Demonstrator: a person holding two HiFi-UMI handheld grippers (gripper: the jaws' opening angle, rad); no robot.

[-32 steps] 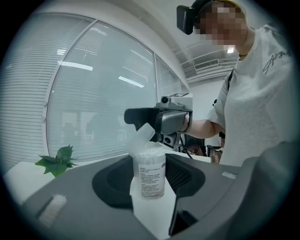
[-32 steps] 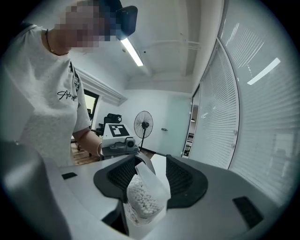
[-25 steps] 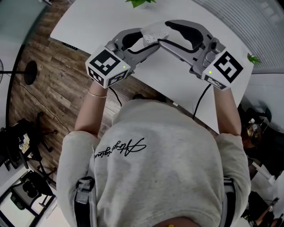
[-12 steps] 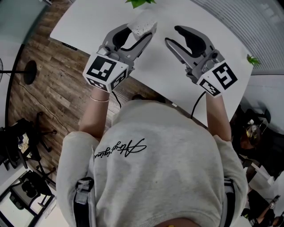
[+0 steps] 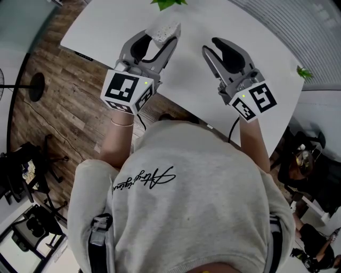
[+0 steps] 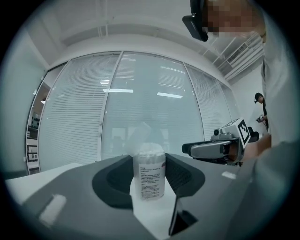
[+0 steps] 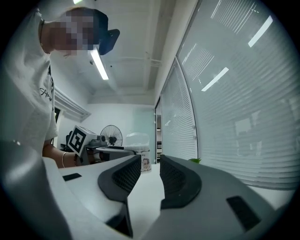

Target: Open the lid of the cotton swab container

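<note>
The cotton swab container [image 6: 149, 174] is a small clear jar with a printed label and white swab tips at its top. It stands upright between the pads of my left gripper [image 6: 150, 182], which is shut on its body. A clear lid shows faintly above the tips. In the head view the cotton swab container [image 5: 164, 29] sits at the tip of the left gripper [image 5: 157, 40], over the far part of the white table [image 5: 106, 26]. My right gripper [image 5: 211, 47] is off to the right, apart from the jar. Its jaws are closing with nothing between them [image 7: 150, 173].
Green plant leaves [image 5: 168, 3] lie at the table's far edge, with another sprig [image 5: 305, 72] at the right. The table's near edge runs just in front of the person's body. Wooden floor [image 5: 58, 106] lies to the left. Window blinds [image 7: 234, 93] fill the background.
The right gripper has pulled away from the jar's top to the right, and its jaws have narrowed. The left gripper has carried the jar slightly farther away.
</note>
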